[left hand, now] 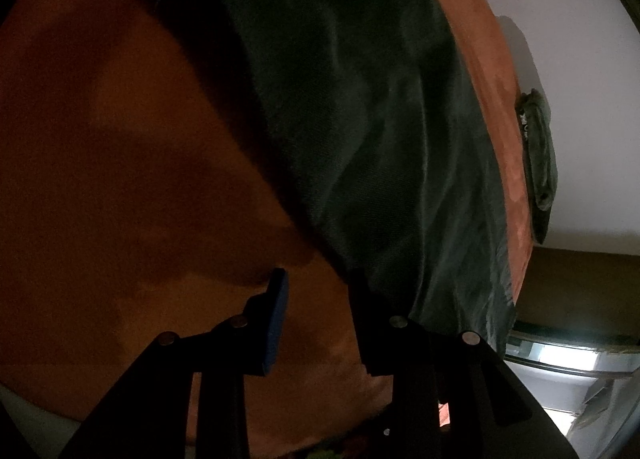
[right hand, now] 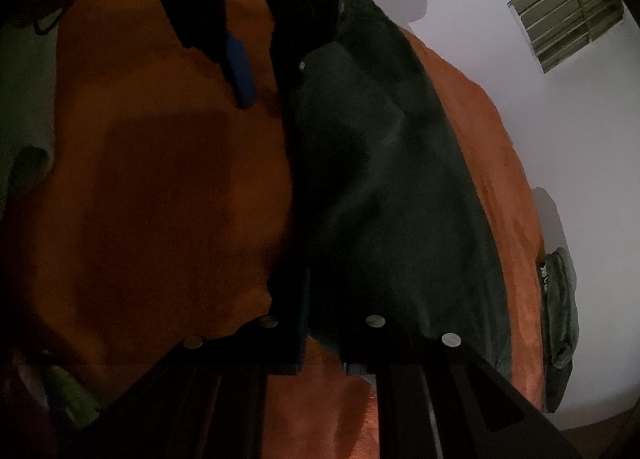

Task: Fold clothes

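A dark green garment [left hand: 360, 107] lies stretched along an orange blanket [left hand: 100, 147]. My left gripper [left hand: 320, 299] is open at the garment's near edge. Its blue-padded finger [left hand: 276, 319] is over bare blanket and its other finger sits against the cloth's edge. In the right wrist view the same garment [right hand: 400, 199] runs up the frame. My right gripper [right hand: 320, 323] is open, with the garment's edge draped over its right finger and hanging into the gap. The left gripper [right hand: 260, 71] shows at the top of this view, at the garment's far end.
A folded green cloth [left hand: 540, 155] [right hand: 560, 311] lies at the blanket's right edge by a white wall [right hand: 540, 119]. A barred window [right hand: 568, 11] is high on that wall. Pale bedding [right hand: 24, 99] lies at the far left.
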